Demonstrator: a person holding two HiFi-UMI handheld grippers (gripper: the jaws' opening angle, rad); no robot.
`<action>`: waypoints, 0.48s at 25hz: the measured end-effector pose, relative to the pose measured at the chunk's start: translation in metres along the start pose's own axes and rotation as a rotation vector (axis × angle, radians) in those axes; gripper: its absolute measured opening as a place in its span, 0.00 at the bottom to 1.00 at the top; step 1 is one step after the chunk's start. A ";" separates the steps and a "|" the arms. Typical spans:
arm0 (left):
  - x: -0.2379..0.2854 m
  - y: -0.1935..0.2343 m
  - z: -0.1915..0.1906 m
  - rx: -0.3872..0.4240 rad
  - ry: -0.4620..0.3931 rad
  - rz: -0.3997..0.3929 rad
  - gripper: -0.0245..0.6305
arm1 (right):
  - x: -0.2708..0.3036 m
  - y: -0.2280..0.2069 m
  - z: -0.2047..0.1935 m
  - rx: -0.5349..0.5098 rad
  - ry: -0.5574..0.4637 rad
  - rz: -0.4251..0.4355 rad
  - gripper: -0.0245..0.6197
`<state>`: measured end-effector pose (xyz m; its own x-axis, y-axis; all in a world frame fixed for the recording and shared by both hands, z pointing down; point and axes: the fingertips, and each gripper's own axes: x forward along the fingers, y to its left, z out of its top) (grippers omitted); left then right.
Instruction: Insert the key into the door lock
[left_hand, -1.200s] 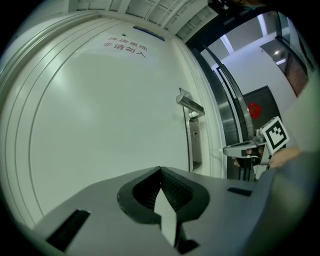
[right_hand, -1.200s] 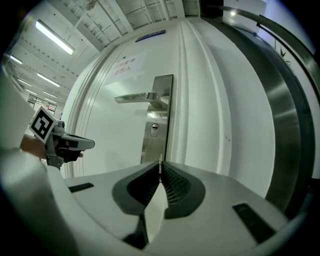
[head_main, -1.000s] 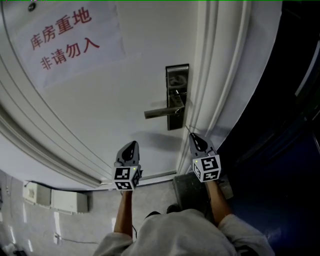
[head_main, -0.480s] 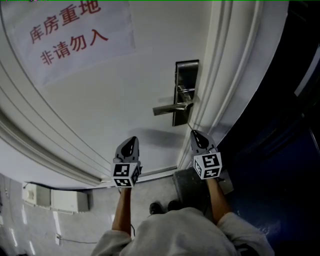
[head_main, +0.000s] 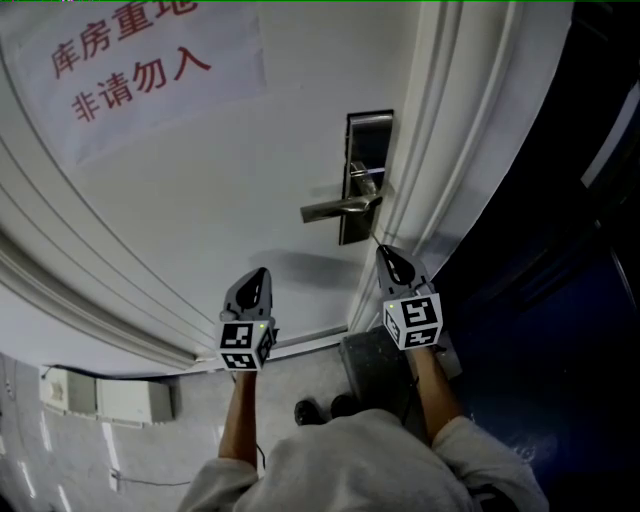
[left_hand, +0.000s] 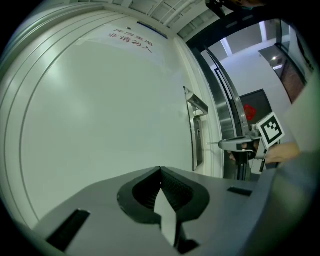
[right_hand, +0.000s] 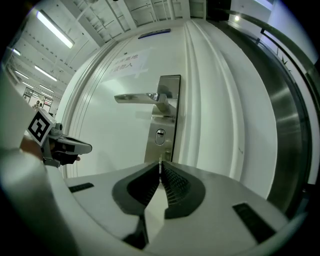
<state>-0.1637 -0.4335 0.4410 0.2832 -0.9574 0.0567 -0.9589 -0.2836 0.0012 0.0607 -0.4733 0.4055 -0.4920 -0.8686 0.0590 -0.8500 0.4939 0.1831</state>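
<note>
Right claw (right_hand: 160, 168) clamped the key (right_hand: 160, 161), tip just below the keyhole (right_hand: 160, 133) at frame centre, not touching; left claw (left_hand: 160, 170) hung closed, empty.

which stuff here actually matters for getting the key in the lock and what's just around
For the job:
- key, pinched in the right gripper
- keyhole
- lock plate

Just around:
- door handle, above the keyhole
- paper sign on the door
- left gripper, shut and empty
- white box low at the left
</note>
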 end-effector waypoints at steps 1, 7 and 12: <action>0.000 0.000 0.000 0.000 0.001 -0.001 0.07 | 0.001 0.000 0.004 -0.009 -0.005 0.001 0.08; 0.003 -0.002 0.002 0.001 -0.005 -0.009 0.06 | 0.002 -0.006 0.027 -0.064 -0.041 -0.007 0.08; 0.003 0.002 0.006 0.005 -0.013 -0.009 0.06 | 0.004 -0.004 0.047 -0.156 -0.060 -0.017 0.08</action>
<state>-0.1645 -0.4375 0.4353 0.2923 -0.9553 0.0440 -0.9562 -0.2927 -0.0034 0.0532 -0.4764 0.3587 -0.4921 -0.8705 -0.0029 -0.8209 0.4630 0.3343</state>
